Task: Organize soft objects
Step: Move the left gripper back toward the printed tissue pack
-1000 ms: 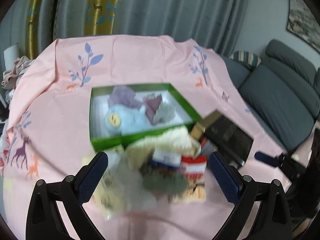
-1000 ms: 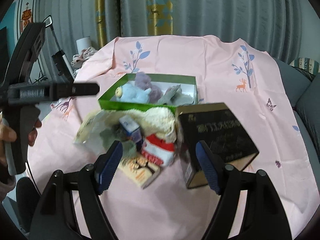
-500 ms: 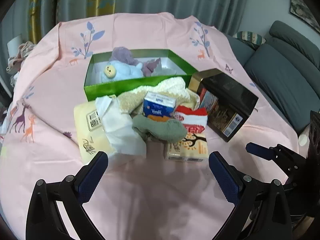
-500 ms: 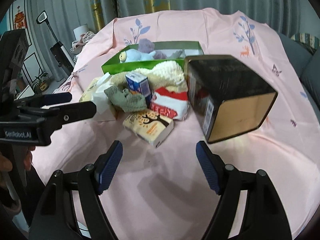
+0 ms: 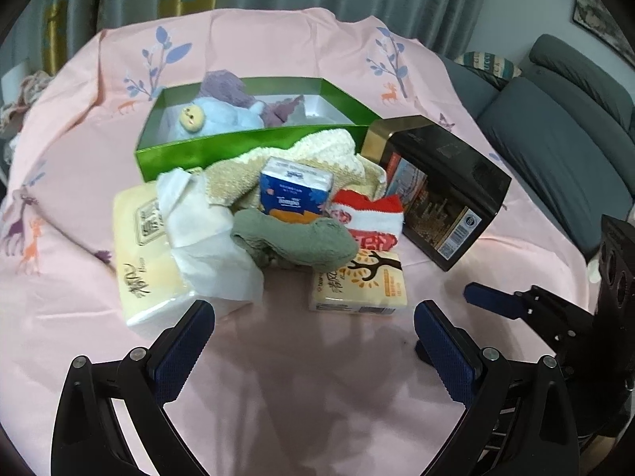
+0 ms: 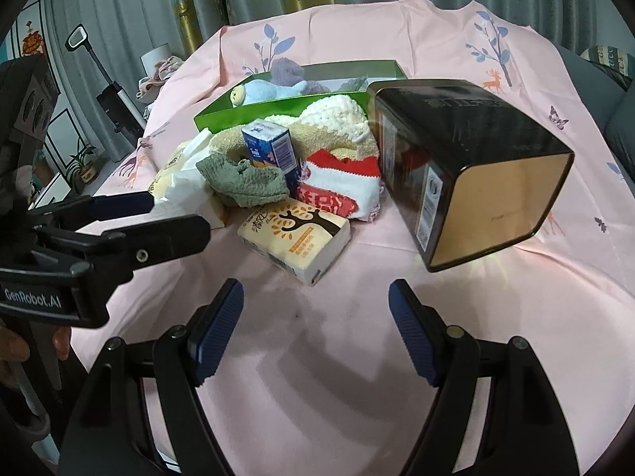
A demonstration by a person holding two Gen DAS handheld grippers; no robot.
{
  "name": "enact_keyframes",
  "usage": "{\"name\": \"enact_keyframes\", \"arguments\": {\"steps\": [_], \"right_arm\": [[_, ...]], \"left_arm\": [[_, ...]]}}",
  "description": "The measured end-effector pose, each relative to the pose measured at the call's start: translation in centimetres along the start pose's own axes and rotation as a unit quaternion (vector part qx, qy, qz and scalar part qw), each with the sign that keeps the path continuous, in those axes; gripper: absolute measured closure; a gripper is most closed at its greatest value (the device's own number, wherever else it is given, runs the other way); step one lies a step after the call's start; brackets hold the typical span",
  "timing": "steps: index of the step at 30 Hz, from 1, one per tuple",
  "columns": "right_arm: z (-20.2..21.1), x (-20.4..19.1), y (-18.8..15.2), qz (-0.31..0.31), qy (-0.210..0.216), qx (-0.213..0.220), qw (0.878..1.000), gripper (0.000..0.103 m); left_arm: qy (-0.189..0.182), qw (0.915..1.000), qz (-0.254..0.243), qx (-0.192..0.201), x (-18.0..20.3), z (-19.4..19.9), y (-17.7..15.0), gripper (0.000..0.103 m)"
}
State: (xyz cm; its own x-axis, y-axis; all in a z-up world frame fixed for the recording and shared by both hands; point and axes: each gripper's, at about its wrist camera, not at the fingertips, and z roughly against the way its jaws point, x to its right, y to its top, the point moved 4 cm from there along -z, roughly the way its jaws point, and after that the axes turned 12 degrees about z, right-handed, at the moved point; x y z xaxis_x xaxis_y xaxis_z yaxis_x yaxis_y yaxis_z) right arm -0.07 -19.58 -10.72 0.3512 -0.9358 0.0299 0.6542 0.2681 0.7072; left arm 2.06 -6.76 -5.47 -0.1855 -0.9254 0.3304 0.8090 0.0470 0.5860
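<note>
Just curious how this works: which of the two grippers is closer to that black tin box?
Right. The right gripper hovers just short of the black tin box; the left gripper sits farther off, facing the tissue packs.

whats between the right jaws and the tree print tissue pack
Only bare pink cloth lies between the open right gripper and the tissue pack, seen in the right wrist view.

Green sock (image 5: pixel 295 238) and red-white sock (image 5: pixel 369 214) lie piled before plush-filled green box (image 5: pixel 254 146)

"GenRobot.AI" is showing in white on the left gripper (image 6: pixel 123 214) body. The blue tissue pack (image 5: pixel 294 191) is showing "Tempo", somewhat blurred. Print on the yellow tissue packs and black tin is reading too small.
</note>
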Motion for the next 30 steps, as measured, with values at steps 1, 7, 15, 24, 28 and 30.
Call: {"name": "enact_keyframes", "arguments": {"steps": [1, 7, 15, 24, 28, 30], "right_arm": [[-0.2, -0.1, 0.0, 0.001, 0.002, -0.002, 1.0, 0.028], [-1.6, -0.6, -0.1, 0.008, 0.015, -0.008, 1.0, 0.028], [-3.0, -0.8, 0.4, 0.017, 0.029, -0.01, 0.999, 0.033], [-4.5, -0.8, 1.3, 0.028, 0.034, -0.007, 0.999, 0.052], [-5.1, -0.6, 1.5, 0.031, 0.028, -0.01, 0.999, 0.058], [-5.3, -0.5, 1.6, 0.03, 0.033, -0.009, 0.999, 0.059]], "left_arm": [[-0.009, 1.0, 0.002, -0.005, -0.1, -0.3, -0.1, 0.002], [-0.059, 0.9979, 0.012, -0.025, -0.3, -1.8, -0.3, 0.002], [-0.109, 0.9933, 0.004, -0.039, 0.5, -3.4, -0.3, 0.002], [-0.122, 0.9911, 0.005, -0.054, 0.9, -5.3, 0.3, 0.009], [-0.122, 0.9898, 0.017, -0.072, 0.5, -6.2, 0.2, 0.018], [-0.122, 0.9897, 0.02, -0.072, 0.4, -6.3, 0.2, 0.021]]}}
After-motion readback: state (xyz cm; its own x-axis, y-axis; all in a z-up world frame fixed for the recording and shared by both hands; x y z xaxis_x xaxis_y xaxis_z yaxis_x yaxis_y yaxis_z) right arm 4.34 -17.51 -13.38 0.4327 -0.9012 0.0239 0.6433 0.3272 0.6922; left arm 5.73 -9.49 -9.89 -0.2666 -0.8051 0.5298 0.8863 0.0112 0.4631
